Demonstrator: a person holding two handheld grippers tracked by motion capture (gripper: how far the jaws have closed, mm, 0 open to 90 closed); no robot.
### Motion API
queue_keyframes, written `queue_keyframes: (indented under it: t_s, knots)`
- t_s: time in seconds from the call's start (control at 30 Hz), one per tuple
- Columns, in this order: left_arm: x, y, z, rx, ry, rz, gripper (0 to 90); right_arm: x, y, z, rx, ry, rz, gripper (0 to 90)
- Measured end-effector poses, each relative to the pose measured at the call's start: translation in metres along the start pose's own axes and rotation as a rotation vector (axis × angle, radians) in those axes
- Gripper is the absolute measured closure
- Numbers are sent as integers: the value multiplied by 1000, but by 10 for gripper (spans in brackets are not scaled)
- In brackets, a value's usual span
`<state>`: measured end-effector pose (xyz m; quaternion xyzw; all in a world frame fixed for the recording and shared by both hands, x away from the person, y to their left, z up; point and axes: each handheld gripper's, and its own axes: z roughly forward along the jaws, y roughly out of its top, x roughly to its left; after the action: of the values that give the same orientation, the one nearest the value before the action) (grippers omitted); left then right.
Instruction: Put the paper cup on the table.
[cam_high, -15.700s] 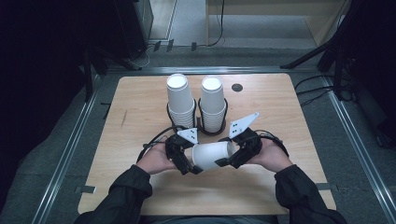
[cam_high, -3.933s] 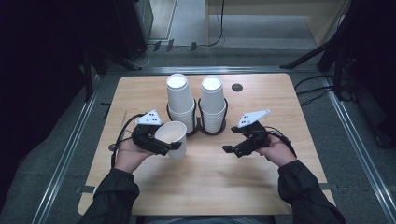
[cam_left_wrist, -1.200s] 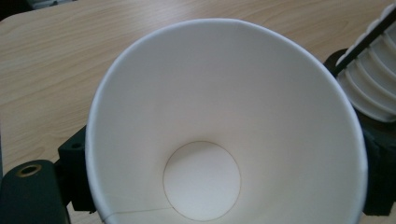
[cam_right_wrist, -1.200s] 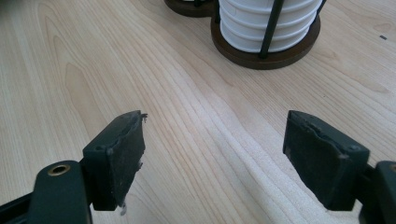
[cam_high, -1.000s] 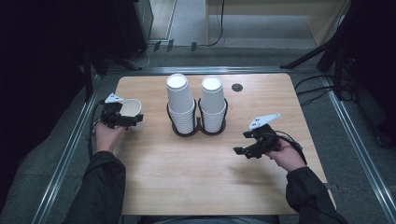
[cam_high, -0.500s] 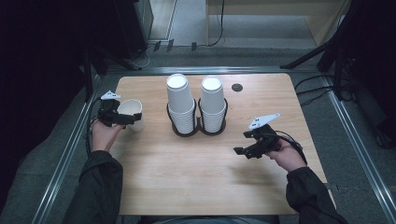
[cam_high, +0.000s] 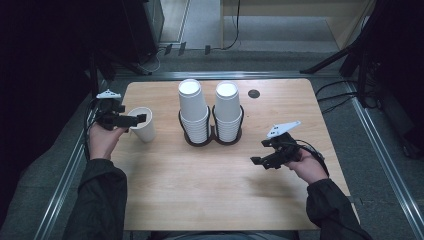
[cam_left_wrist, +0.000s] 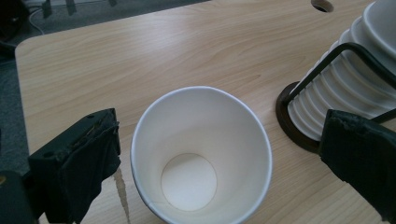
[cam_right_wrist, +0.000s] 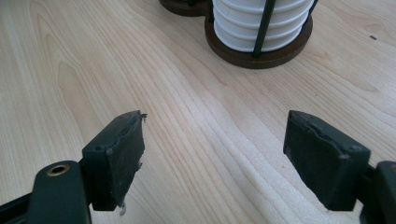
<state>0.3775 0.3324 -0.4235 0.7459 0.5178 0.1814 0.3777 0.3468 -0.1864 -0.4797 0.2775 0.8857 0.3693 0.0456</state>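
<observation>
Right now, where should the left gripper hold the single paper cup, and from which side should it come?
Probably at the upper wall just under the rim of the paper cup, coming from above. It stands upright, mouth open, and the left gripper already has its open jaws either side, with gaps.

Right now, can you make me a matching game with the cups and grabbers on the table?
Things:
1. single paper cup
2. cup stacks
3. right gripper
4. left gripper

States:
A. open, above bare wood
B. upright and empty, near the table's left edge
C. in a black holder
D. open, fingers either side of the cup, not touching

Pairs: 1-B, 2-C, 3-A, 4-D
</observation>
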Motion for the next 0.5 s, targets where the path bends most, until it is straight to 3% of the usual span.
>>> queue_keyframes:
  t_s: [0.23,0.3,0.4,0.5]
  knots:
    - [-14,12,-16,-21,32,-5,0,0,0,0,-1,2,0,205]
    - [-20,16,-19,-14,30,-12,78,-1,1,0,-3,0,-2,205]
    - [-33,21,-21,3,42,23,98,0,1,0,-3,4,-3,205]
    - [-47,24,-22,-1,16,57,98,0,2,1,-4,3,-7,205]
